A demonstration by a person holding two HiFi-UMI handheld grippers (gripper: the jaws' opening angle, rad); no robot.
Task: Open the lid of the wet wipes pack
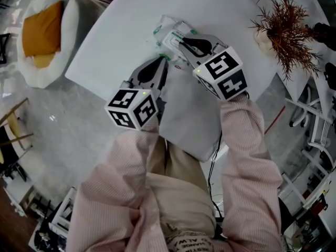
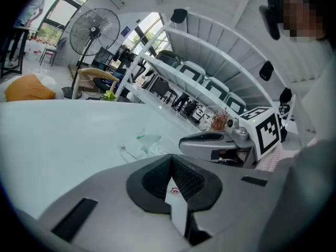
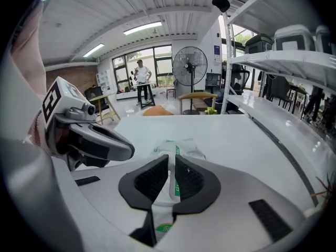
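Observation:
The wet wipes pack [image 1: 173,34], white with green print, lies on the white table [image 1: 121,30] in the head view. My left gripper [image 1: 164,63] comes at its near end, and in the left gripper view its jaws [image 2: 172,187] are shut on a white edge of the pack [image 2: 143,143] that bears a small red crest. My right gripper [image 1: 182,42] reaches over the pack from the right. In the right gripper view its pads [image 3: 171,180] pinch the thin white lid flap [image 3: 175,185] with green lettering, lifted off the pack [image 3: 181,147].
A vase of dried reddish twigs [image 1: 283,28] stands at the table's far right. Off the table to the left is a white seat with an orange cushion [image 1: 44,30]. White chairs [image 1: 310,114] stand at the right. A floor fan [image 3: 190,67] and a standing person [image 3: 140,80] are far behind.

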